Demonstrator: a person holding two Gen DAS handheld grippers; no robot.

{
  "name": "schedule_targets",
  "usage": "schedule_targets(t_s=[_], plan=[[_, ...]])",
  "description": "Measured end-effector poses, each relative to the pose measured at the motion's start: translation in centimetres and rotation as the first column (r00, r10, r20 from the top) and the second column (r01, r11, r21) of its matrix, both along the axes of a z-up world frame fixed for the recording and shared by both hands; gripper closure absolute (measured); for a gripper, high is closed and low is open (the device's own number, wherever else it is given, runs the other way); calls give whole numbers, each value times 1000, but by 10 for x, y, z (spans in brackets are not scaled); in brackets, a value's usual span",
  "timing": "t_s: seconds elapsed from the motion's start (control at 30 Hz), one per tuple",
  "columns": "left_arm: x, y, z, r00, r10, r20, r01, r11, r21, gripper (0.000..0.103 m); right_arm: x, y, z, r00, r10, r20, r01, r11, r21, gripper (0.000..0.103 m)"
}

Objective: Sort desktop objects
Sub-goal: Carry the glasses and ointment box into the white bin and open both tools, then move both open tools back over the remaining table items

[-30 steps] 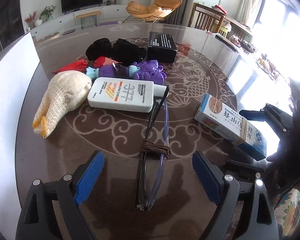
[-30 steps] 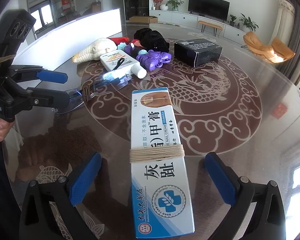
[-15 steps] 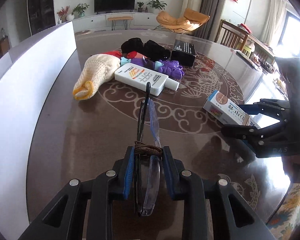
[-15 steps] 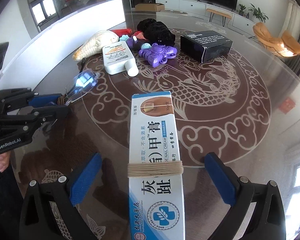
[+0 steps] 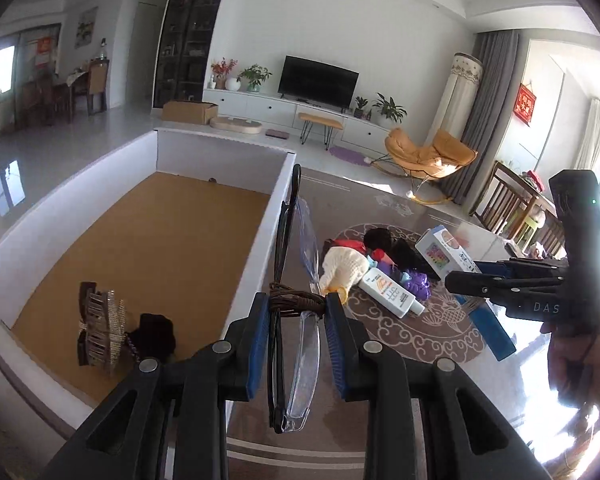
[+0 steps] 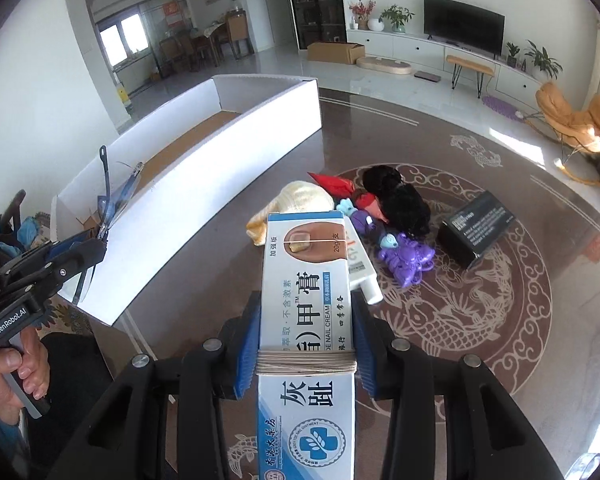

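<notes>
Surface: round dark table (image 6: 500, 360) with pale scrollwork and a fish motif, glossy, in a living room with pale floor, television (image 5: 319, 82) on a low white cabinet, potted plants, orange lounge chair (image 5: 428, 154) and grey curtains. Along the table's left side: long white box (image 5: 260, 236), open-topped, brown-floored, its near wall a straight edge running towards the far rim; inside it, at the near end, a hair comb clip (image 5: 100, 330) and a dark small item (image 5: 156, 336) beside it. Left gripper (image 5: 296, 308): fingers clamped on folded glasses (image 5: 296, 360) at a brown cord binding, glasses raised off the table and poised over the box's near wall, temples pointing away. Right gripper (image 6: 306, 360): fingers clamped on nail cream box (image 6: 306, 280) at a pale string binding, carton lifted above the table, long axis pointing away. Loose cluster near the table centre, just right of the white box wall: knitted cream item (image 6: 300, 200), white lotion bottle (image 5: 392, 292), red cloth (image 6: 332, 184), black fuzzy item (image 6: 400, 200), purple toy (image 6: 408, 258), small blue piece (image 6: 346, 206), all touching or overlapping; black carton (image 6: 476, 226) stands apart to the right. Open room: bare tabletop to the right of and nearer than the cluster; box floor bare beyond the two items.
</notes>
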State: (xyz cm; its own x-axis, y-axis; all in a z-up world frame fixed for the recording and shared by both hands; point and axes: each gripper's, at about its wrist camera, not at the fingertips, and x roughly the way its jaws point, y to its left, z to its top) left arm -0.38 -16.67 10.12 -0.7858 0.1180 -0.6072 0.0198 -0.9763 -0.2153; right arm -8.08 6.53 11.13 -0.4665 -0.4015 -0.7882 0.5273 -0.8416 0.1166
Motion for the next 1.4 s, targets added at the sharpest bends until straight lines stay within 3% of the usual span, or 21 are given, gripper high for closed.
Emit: schedule_targets(t_s=[0.17,0.3,0.47,0.6,0.63,0.67,0.73,0.8,1.0,1.1,1.23,1.33,1.4], plan=[[-14,-93,11,987,156,41,-153,987,-55,76,-4,-109,46,987,150,-57,-155,984,-85,61],[-30,-158,1,961,255,107,-250,967,-55,76,-9,-199,55,964,251,-87,-258,961,-94,61],[-50,-182,-29,939,282,195,-258,956,-140,75,-26,-288,19,952,295,-87,-297,955,-6,61],[-61,-186,-51,927,261,270,-235,964,-123,71,-47,-317,-23,966,257,-31,-255,966,50,58],[-63,-186,-55,926,254,280,-231,967,-110,63,-54,-318,-31,968,250,2,-250,967,51,52],[-64,-185,-57,925,253,284,-232,967,-104,42,-57,-319,-37,971,238,22,-239,970,50,47],[-58,-178,-55,928,279,248,-257,959,-117,22,-59,-310,-36,976,219,16,-220,975,24,29],[-52,-169,-48,935,292,202,-272,955,-119,22,-54,-298,-27,977,213,-21,-213,977,-9,21],[-24,-117,-18,971,221,94,-222,975,-2,22,-23,-224,2,962,198,-186,-205,979,-19,3],[-11,-64,-3,993,116,35,-117,992,47,21,-5,-167,-2,957,154,-246,-155,988,14,2],[5,20,-2,997,-67,-23,69,994,80,6,10,-73,-37,969,39,-245,-25,998,60,2],[4,83,-24,981,-193,14,192,978,82,5,15,-2,-69,979,-87,-185,105,991,88,2],[-2,122,-48,967,-243,72,241,970,46,5,18,40,-88,974,-175,-141,192,975,115,2]])
